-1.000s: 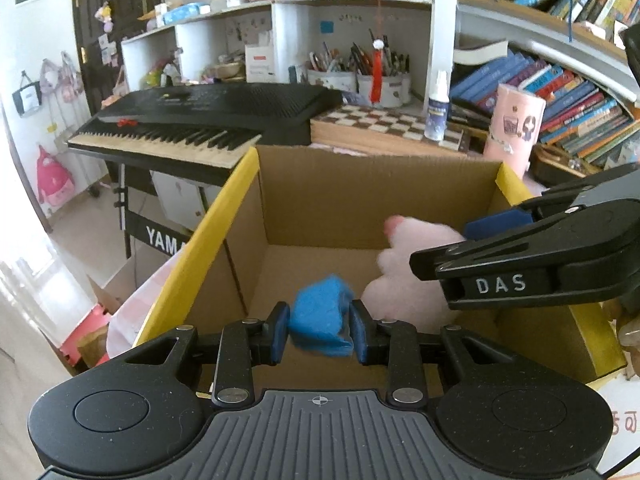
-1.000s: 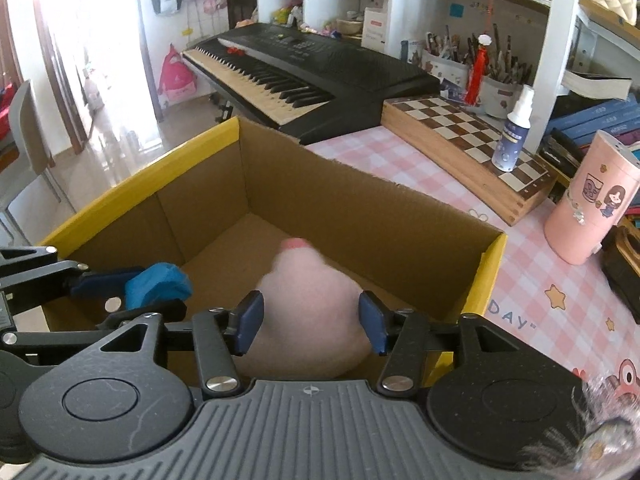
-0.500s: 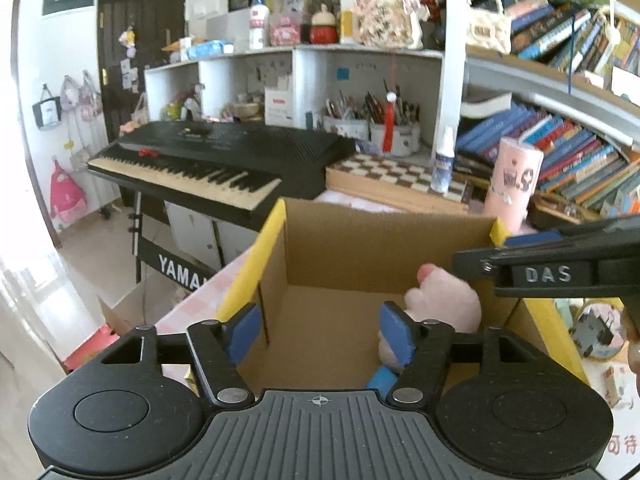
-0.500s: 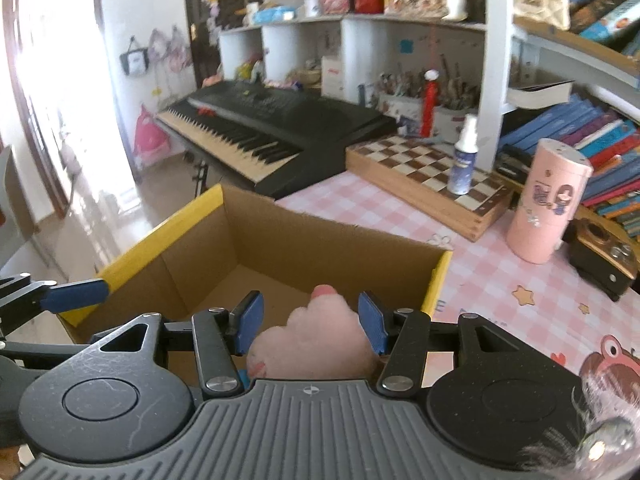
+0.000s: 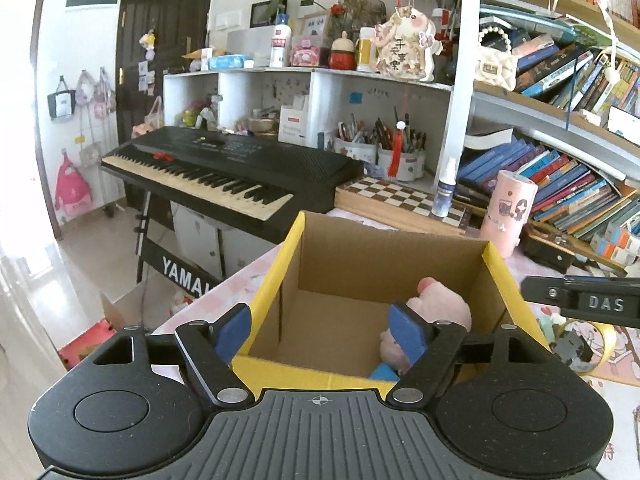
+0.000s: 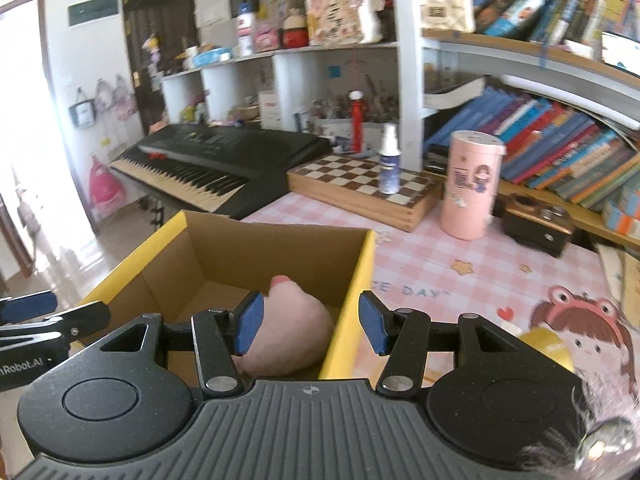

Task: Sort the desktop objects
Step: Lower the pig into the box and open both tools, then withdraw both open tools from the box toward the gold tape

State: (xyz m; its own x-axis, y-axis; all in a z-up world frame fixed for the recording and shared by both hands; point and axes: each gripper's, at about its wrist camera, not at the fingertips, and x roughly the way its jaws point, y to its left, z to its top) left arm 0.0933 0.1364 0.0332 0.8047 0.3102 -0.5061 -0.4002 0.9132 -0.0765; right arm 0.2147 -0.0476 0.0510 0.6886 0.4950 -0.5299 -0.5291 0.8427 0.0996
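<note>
– What's closest to you?

– Two hand-held grippers, both above the near end of the cardboard box [image 5: 384, 268]. Left hand-held gripper [image 5: 325, 330]: blue pads spread wide, nothing btwn them. Right hand-held gripper [image 6: 307, 322]: also spread, empty, straddling the box's right yellow edge, so one pad's over the inside and the other over the table [image 6: 460, 256].

– And the stuff being sorted?

– Pink plush toy [image 5: 438, 312] is down in the box, against the right-hand wall, near corner. A bit of a blue object [image 5: 384, 372] shows just below it on the box floor; mostly hidden by the rim, can't tell more. Neither gripper touches either.

– Box itself?

– Open top, brown inside, yellow tape along the rims, sits at the table's left end on a pink checked cloth w/ cartoon prints.

– Further back?

– Pink cylinder canister [image 6: 470, 186] standing upright past the box, to the right. Next to it a wooden chessboard [image 6: 360, 184] w/ a small spray bottle [image 6: 389, 160] upright on it. Left of that, a black Yamaha keyboard [image 5: 224, 168] on its stand. Behind everything: pen cups, white cubby shelves, rows of books on the right.
</note>
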